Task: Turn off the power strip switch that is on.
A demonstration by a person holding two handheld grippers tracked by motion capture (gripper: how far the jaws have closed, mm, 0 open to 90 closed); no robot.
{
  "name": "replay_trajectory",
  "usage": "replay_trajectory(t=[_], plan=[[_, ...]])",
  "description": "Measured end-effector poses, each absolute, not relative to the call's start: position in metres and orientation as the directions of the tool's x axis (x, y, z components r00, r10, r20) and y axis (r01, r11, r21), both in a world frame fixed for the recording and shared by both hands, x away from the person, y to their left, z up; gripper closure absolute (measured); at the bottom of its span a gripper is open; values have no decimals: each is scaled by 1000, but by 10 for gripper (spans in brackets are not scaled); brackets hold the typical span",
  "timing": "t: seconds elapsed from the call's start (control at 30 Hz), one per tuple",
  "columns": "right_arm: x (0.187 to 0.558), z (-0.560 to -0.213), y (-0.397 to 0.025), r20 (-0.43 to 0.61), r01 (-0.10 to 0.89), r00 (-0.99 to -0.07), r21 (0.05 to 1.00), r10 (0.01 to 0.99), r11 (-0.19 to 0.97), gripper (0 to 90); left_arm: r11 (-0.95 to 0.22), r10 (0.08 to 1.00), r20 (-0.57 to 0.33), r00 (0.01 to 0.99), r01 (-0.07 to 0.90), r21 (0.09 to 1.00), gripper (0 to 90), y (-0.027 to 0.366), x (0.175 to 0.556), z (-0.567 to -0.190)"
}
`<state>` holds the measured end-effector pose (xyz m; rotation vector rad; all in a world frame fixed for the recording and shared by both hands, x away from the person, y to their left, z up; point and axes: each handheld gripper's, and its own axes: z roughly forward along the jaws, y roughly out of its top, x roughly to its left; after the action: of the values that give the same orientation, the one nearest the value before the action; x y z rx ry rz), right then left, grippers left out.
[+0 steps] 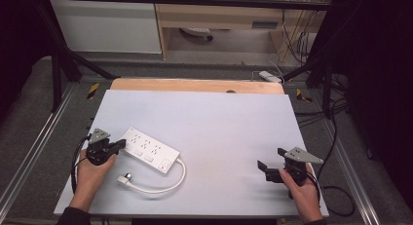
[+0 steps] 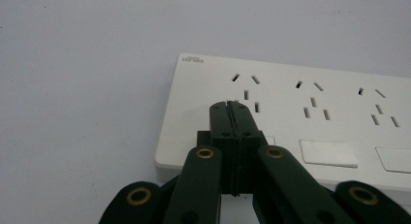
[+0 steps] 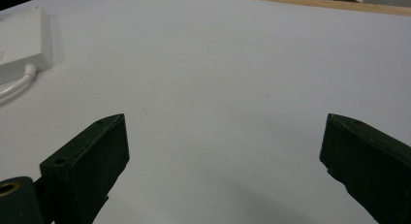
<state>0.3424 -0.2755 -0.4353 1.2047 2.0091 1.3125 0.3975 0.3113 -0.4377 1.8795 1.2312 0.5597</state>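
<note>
Near the desk's left front corner, power strip: a white power strip (image 1: 148,150) lies flat on the pale desk (image 1: 219,122), its long axis running from the left edge diagonally toward the front and centre.

Left claw: the left gripper (image 1: 118,146) sits at the strip's left end, jaws pressed together with nothing between them; in the left gripper view the closed tip (image 2: 231,107) rests over the first socket group, just short of the row of rocker switches (image 2: 328,152). Whether the tip actually touches the face I cannot tell.

Key relation: the strip stretches away from the left claw to its right and slightly forward, so a push or a press on a switch falls to this hand by far.

Right claw: the right gripper (image 1: 269,162) hovers near the right front corner, jaws spread wide and empty, well apart from the strip; in the right gripper view the strip's end (image 3: 24,42) appears far off at upper left.

Cord: a white cord (image 1: 165,185) leaves the strip's right end and curves along the front edge back to a plug (image 1: 127,177) lying just in front of the strip, near the left hand (image 1: 92,174).

Obstacles: nothing stands between either claw and the strip; the looped cord could snag if the strip slides frontward.

Likely step: pressing or nudging the strip's left end, judging by the closed tip.
</note>
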Motion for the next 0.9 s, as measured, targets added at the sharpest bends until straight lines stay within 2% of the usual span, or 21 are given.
replay_trajectory(t=[0.9], plan=[[342,-436,-275,85,422,-517,891,851,168,39,-188,900,-81,428,549,814,900,314,399,-441]])
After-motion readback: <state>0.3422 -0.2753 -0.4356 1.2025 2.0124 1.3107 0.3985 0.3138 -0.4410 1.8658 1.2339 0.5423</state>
